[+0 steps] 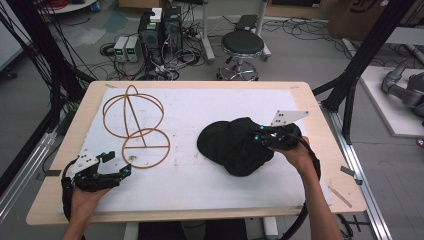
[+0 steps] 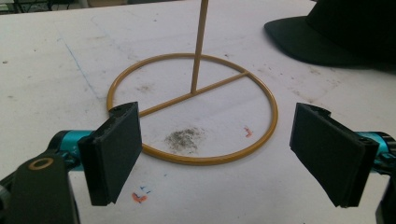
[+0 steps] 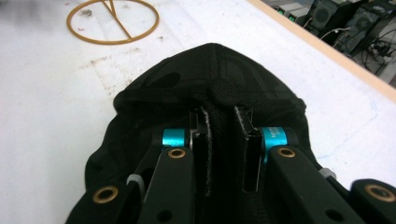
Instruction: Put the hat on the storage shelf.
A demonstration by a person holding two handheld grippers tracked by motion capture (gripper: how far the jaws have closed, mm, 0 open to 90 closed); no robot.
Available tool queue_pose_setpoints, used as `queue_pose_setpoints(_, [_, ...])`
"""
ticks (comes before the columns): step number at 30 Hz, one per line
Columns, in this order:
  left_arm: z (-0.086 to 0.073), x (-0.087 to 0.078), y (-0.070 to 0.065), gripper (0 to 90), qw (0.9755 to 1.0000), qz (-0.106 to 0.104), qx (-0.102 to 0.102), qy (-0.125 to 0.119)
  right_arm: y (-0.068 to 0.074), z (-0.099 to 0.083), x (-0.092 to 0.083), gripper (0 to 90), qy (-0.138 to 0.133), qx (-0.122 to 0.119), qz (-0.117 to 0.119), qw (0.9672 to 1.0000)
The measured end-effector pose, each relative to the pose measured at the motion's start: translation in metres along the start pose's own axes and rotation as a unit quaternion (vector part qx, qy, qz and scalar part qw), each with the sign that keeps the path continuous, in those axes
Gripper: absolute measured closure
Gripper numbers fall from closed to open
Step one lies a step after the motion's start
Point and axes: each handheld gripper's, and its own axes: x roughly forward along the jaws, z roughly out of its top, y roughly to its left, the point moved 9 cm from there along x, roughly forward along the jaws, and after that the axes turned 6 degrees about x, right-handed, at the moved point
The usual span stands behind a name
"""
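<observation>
Jaws of the right gripper stand nearly together, pinching a fold of the black cap between the pads; in the right gripper view the cloth bunches up into the narrow gap. From the high view, the right gripper sits at the cap's right edge, held by a hand coming in from the lower right, with the cap lying on the white mat right of centre.

Left gripper stands wide open with nothing between its pads; in its own view the jaws frame the near side of the wire stand's round base without touching it, and the cap's brim lies beyond at upper right. In the high view the left gripper rests near the table's front left, just beside the stand.
</observation>
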Motion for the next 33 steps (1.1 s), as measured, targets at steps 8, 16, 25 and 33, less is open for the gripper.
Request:
queue_pose_setpoints(8, [0.0, 0.0, 0.0, 16.8, 1.0, -0.001, 0.0, -0.001, 0.008, 0.011, -0.003, 81.3, -0.001, 0.0, 0.013, 0.9999])
queue_pose_setpoints(16, [0.0, 0.0, 0.0, 16.8, 1.0, -0.001, 0.0, -0.001, 0.018, 0.038, -0.012, 81.5, -0.029, -0.004, 0.02, 0.9994])
queue_pose_setpoints(25, [0.0, 0.0, 0.0, 16.8, 1.0, -0.002, 0.0, 0.0, 0.028, 0.061, -0.019, 81.7, -0.059, -0.001, 0.03, 0.9978])
queue_pose_setpoints(33, [0.0, 0.0, 0.0, 16.8, 1.0, -0.003, 0.0, -0.001, 0.034, 0.081, -0.022, 81.8, -0.076, -0.006, 0.032, 0.9966])
